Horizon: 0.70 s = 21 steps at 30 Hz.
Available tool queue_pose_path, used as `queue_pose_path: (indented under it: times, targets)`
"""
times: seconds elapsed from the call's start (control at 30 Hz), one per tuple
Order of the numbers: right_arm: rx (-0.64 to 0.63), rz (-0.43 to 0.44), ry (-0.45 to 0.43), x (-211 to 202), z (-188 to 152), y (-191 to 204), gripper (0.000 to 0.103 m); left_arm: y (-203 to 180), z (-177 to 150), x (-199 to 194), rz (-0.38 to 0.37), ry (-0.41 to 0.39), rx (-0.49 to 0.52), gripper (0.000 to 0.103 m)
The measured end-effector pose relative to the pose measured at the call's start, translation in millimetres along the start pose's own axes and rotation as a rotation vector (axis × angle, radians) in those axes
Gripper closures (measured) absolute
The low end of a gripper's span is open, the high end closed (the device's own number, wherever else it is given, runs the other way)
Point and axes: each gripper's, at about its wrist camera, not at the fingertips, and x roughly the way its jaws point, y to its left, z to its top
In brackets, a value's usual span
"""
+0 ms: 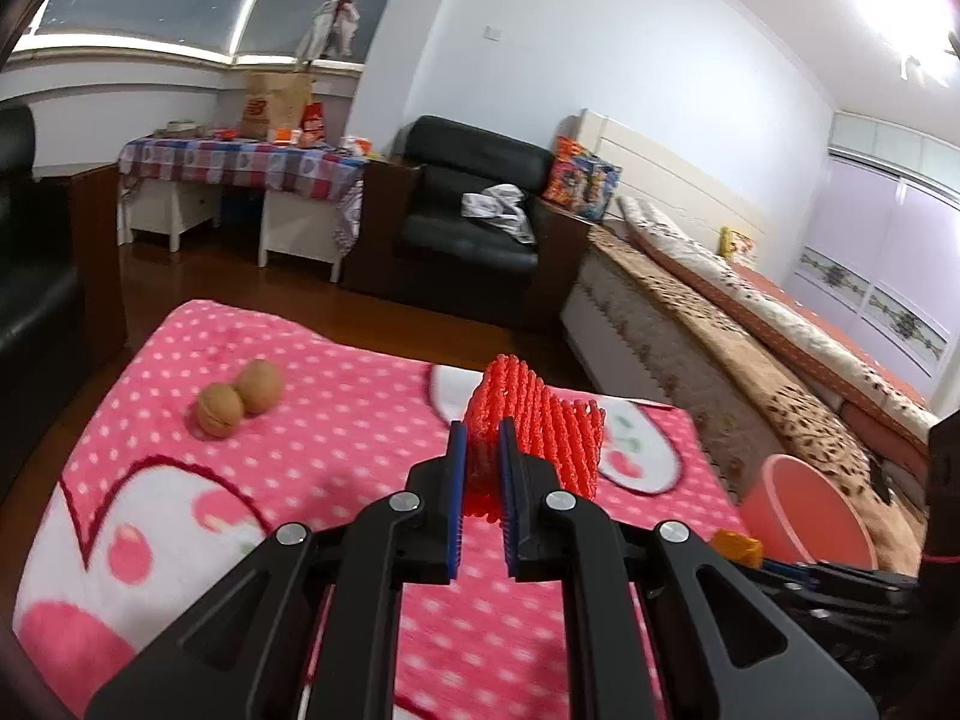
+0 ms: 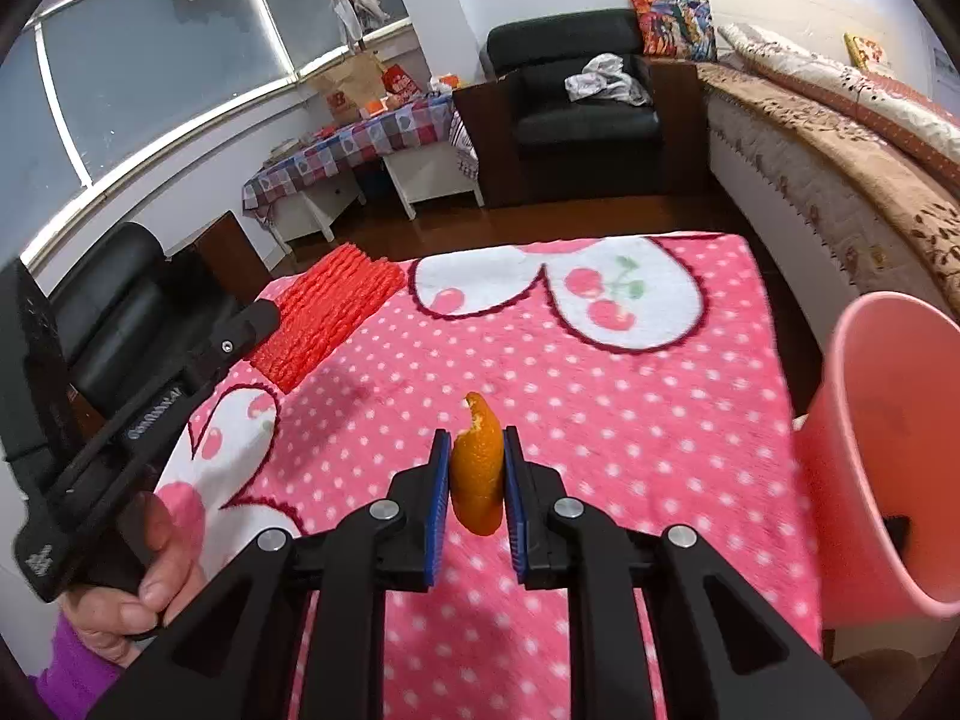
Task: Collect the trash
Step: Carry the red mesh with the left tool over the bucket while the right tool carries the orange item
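My left gripper (image 1: 482, 438) is shut on a red foam fruit net (image 1: 540, 420) and holds it above the pink dotted blanket (image 1: 336, 396). The net also shows in the right wrist view (image 2: 330, 312), held by the left gripper at the left. My right gripper (image 2: 476, 450) is shut on a curl of orange peel (image 2: 478, 468) above the blanket (image 2: 600, 420). A pink bin (image 2: 882, 456) stands at the blanket's right edge, close to my right gripper; it also shows in the left wrist view (image 1: 804, 510).
Two walnuts (image 1: 240, 399) lie on the blanket's far left part. A black armchair (image 1: 474, 216), a low table with a checked cloth (image 1: 240, 162) and a bed (image 1: 750, 324) stand beyond the blanket on the wooden floor.
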Motion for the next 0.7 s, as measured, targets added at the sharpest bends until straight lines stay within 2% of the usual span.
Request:
queue_pose_path:
  times: [0.3, 0.7]
  targets:
    - [0.038, -0.018, -0.057, -42.5, -15.0, -22.7, 0.087, -63.0, -8.9, -23.1, -0.062, 0.01, 0.068, 0.093]
    - [0.079, -0.081, -0.129, -96.2, -34.2, -63.2, 0.087, -134.4, -30.7, -22.1, -0.138, 0.06, 0.123, 0.093]
